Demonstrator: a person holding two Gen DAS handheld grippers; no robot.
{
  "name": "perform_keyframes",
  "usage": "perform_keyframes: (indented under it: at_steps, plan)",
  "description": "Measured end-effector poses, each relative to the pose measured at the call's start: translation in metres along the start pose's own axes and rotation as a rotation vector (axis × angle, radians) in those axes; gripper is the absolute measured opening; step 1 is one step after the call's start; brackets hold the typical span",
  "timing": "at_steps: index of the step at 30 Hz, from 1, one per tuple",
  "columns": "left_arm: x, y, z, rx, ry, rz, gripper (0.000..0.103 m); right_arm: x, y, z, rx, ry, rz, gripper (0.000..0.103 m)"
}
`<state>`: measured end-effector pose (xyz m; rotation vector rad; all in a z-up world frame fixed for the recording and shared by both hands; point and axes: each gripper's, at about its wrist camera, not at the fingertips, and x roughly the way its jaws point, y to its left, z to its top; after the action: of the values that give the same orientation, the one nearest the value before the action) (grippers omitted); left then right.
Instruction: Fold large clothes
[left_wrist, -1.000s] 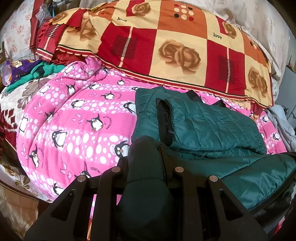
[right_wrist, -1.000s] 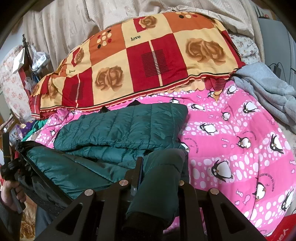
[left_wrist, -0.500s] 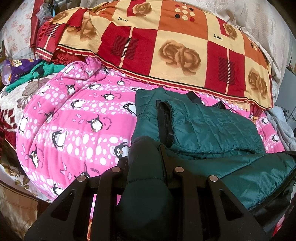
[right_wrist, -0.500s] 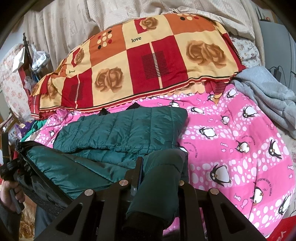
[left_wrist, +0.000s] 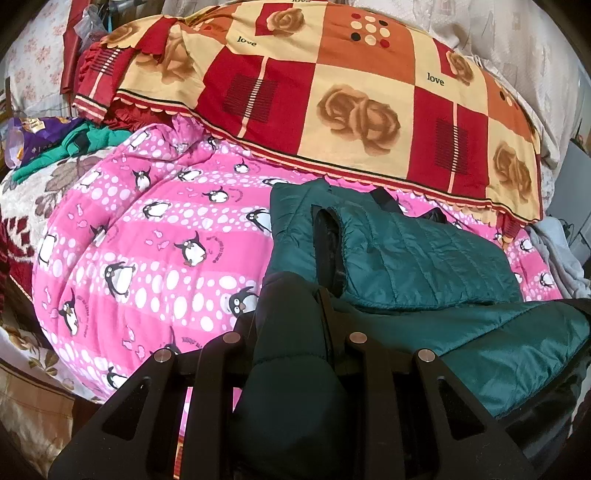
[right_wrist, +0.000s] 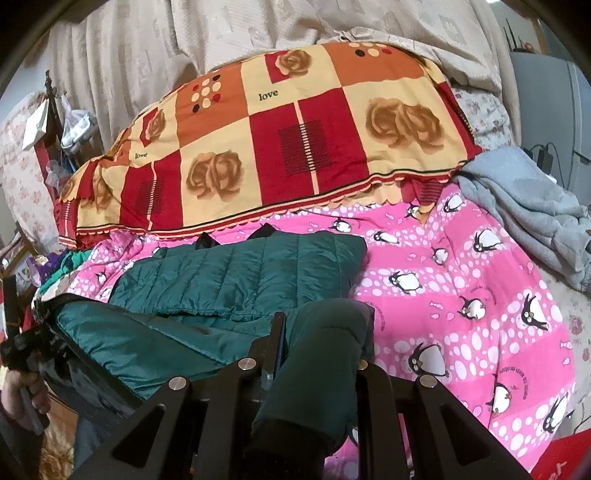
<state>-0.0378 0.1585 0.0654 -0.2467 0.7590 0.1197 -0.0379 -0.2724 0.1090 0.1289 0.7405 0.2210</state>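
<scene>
Left wrist view: green quilted jacket, half folded on the pink penguin blanket near its front edge, puffy, light, slippery (likely springs open), hem corners pinched in left gripper and right gripper, both clamped on cloth.

Left gripper fingertips: buried under a bunched fold of the green quilted jacket.
Right gripper fingertips: likewise covered by jacket fabric.
Jacket's near edge: cut off by the gripper bodies.
Penguin blanket lettering: too small to read.
Checked cover: hid the blanket's far edge.
</scene>
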Motion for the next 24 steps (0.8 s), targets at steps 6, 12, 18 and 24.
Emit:
perform_keyframes:
  at_steps: [6, 12, 18, 24]
  plan:
    - [0.0, -0.002, 0.0, 0.003, 0.001, 0.003, 0.022, 0.001, -0.001, 0.001, 0.002, 0.0, 0.007, 0.015]
    - [-0.002, -0.001, 0.002, -0.004, -0.01, -0.002, 0.022, 0.003, -0.003, 0.003, 0.012, -0.021, 0.016, 0.015]
    - [-0.007, 0.0, 0.001, -0.006, -0.018, 0.005, 0.022, 0.002, -0.004, 0.003, 0.012, -0.034, 0.013, 0.015]
    - [-0.016, 0.003, 0.002, -0.011, -0.023, 0.002, 0.022, -0.001, -0.003, 0.007, -0.009, -0.037, 0.011, 0.015]
